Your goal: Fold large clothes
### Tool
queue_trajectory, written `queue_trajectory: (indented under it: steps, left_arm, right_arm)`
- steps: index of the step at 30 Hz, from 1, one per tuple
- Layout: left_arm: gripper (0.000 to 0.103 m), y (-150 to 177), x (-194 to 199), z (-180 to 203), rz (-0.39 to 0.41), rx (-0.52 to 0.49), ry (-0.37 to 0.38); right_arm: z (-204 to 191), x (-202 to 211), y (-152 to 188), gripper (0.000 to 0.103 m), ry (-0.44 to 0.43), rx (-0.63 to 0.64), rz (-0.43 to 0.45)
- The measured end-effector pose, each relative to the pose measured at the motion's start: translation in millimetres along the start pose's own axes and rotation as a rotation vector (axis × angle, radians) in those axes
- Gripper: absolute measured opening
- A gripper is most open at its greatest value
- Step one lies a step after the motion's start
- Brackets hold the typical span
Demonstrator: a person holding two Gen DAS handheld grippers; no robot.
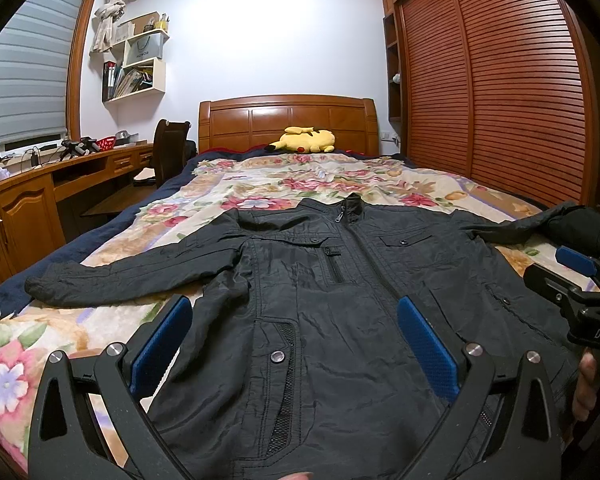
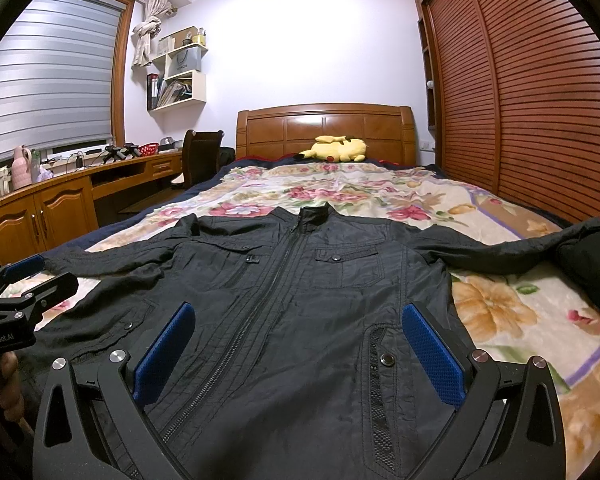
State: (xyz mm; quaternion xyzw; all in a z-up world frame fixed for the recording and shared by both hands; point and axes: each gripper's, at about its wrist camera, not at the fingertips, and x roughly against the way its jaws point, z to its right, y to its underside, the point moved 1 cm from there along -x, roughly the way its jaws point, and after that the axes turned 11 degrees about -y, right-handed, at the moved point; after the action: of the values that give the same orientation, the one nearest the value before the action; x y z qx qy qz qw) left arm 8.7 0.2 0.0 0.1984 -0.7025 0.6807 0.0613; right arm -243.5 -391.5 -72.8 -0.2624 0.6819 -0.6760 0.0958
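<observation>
My left gripper and right gripper hover, jaws spread, over the flat jacket; I'd pinch each sleeve near its cuff and fold inward

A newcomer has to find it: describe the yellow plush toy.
Start at the wooden headboard at the far end of the bed. The yellow plush toy lies on its side just in front of it, beyond the black jacket. Nothing else on the bed is solid yellow.

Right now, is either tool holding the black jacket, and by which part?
Nothing is held. The left tool and right tool are both open above the black zip-up jacket, which lies flat on the floral bedspread.
</observation>
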Motion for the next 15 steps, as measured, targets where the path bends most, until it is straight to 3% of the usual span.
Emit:
queue_trajectory:
  steps: [15]
  left_arm:
    - [0.103,-0.2,0.2,0.0,-0.001,0.0,0.0]
  right_arm:
    - [-0.6,-0.8,0.4,0.103,-0.002,-0.001,0.002]
